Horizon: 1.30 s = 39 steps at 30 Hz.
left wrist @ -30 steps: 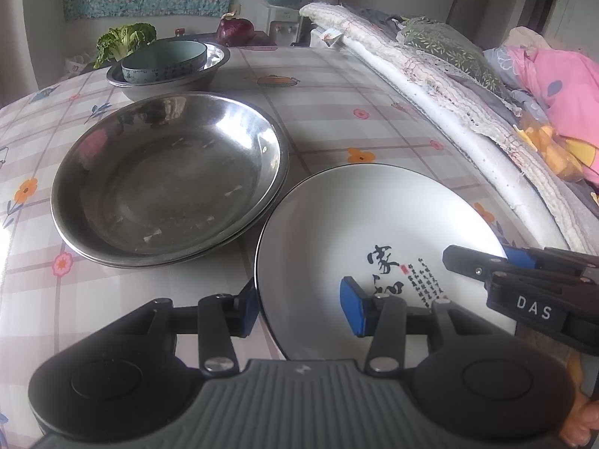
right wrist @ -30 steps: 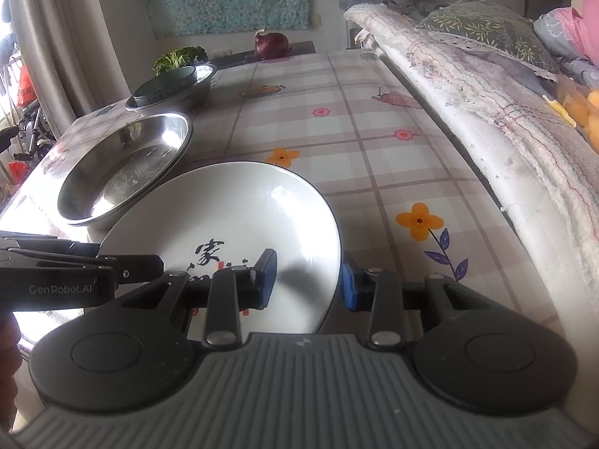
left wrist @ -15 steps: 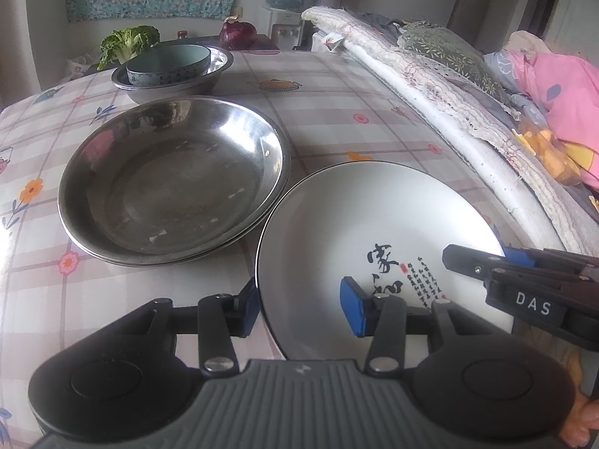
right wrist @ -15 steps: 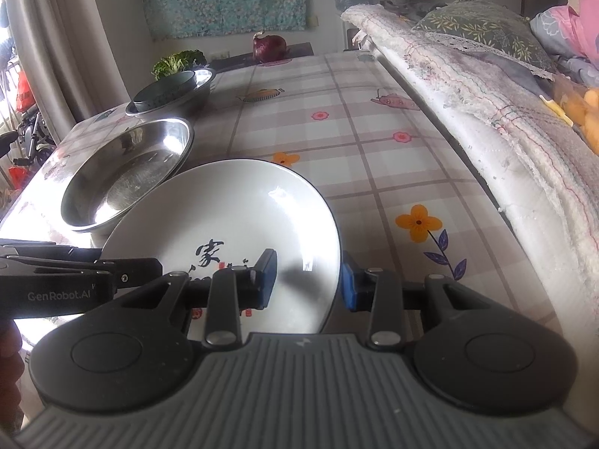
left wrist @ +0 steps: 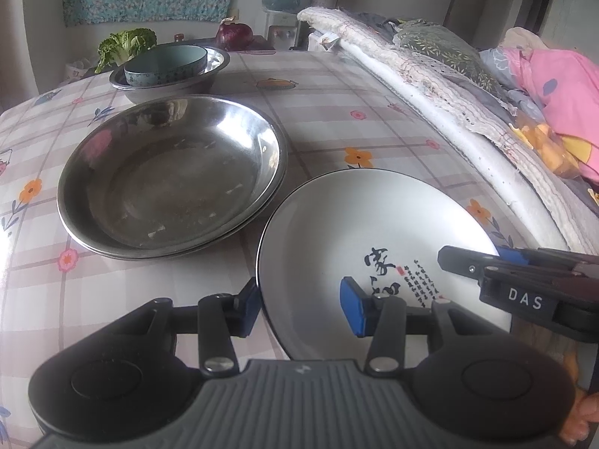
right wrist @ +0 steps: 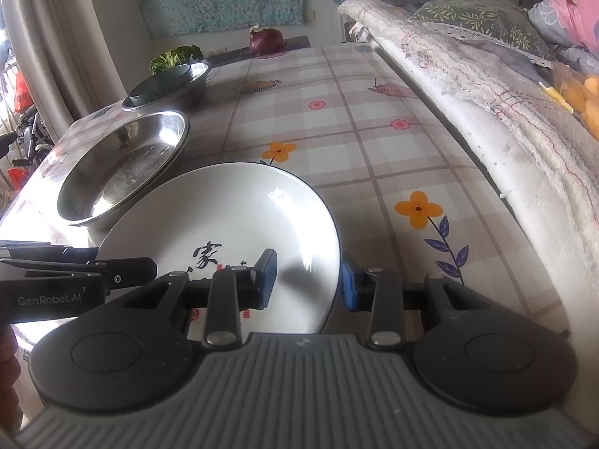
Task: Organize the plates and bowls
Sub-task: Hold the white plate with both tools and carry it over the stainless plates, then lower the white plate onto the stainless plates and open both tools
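- White ceramic plate (left wrist: pixel 359 224), dark-rimmed, calligraphy printed on its face: held at the near end of the counter (left wrist: pixel 337 86), between my two tools. I judge it lifted a little at the near side, but whether its far edge rests on the oilcloth I cannot tell.
- Left hand-held gripper (left wrist: pixel 303 303): its blue pads straddle the plate's near-left rim, one outside and one over the face. I read it as clamped on that rim.
- Right hand-held gripper (right wrist: pixel 309 280): the same arrangement on the plate's near-right rim, one pad over the face and one outside the edge. I read it as clamped too.
- Steel plates (left wrist: pixel 168 176): a shallow, wide pair, one nested in the other, standing on the counter just beside the white plate, on its left. Their rim is very near the ceramic rim; contact cannot be confirmed.
- Steel bowl (left wrist: pixel 209 75): further back, with a teal ceramic bowl (left wrist: pixel 164 63) sitting inside it.
- Non-task items: leafy greens (left wrist: pixel 125 45) and a red onion (left wrist: pixel 234 33) at the counter's far end; folded bedding (left wrist: pixel 430 86) along the right side.
- Done, as I judge it: the bowls are nested in one stack, the steel plates in another.
- Left, as I judge it: the white plate is the only loose piece. Its likely place is on top of the steel plates, which calls for a short carry to the left and a level set-down.
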Available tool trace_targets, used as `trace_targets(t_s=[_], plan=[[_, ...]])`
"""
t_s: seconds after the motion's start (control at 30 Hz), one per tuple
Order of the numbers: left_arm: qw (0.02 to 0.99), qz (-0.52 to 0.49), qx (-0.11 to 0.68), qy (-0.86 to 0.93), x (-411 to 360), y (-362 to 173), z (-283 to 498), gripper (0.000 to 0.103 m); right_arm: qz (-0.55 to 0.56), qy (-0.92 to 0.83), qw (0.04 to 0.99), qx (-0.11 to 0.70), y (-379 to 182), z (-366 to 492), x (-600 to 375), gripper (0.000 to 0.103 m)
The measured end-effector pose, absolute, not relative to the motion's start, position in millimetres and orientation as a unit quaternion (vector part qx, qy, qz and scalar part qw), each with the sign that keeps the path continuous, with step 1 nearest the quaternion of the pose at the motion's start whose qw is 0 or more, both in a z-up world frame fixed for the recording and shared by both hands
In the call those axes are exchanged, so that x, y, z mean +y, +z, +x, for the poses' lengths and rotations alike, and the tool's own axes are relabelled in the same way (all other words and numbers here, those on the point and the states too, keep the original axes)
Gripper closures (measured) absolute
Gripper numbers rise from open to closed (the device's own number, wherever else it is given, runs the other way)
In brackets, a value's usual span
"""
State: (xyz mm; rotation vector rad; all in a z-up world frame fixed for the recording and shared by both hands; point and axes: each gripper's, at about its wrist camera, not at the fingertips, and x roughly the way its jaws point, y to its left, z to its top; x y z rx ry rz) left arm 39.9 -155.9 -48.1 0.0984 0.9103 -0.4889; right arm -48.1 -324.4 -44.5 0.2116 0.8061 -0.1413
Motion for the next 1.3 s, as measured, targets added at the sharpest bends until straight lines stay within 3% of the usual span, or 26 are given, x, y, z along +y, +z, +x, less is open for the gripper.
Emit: trace_targets(t_s=[1.3], plan=[[0.884, 0.037, 0.397, -0.245, -155, -33, 34, 0.054, 0.100, -0.068, 0.922, 0.369, -29, -57, -323, 0.068]])
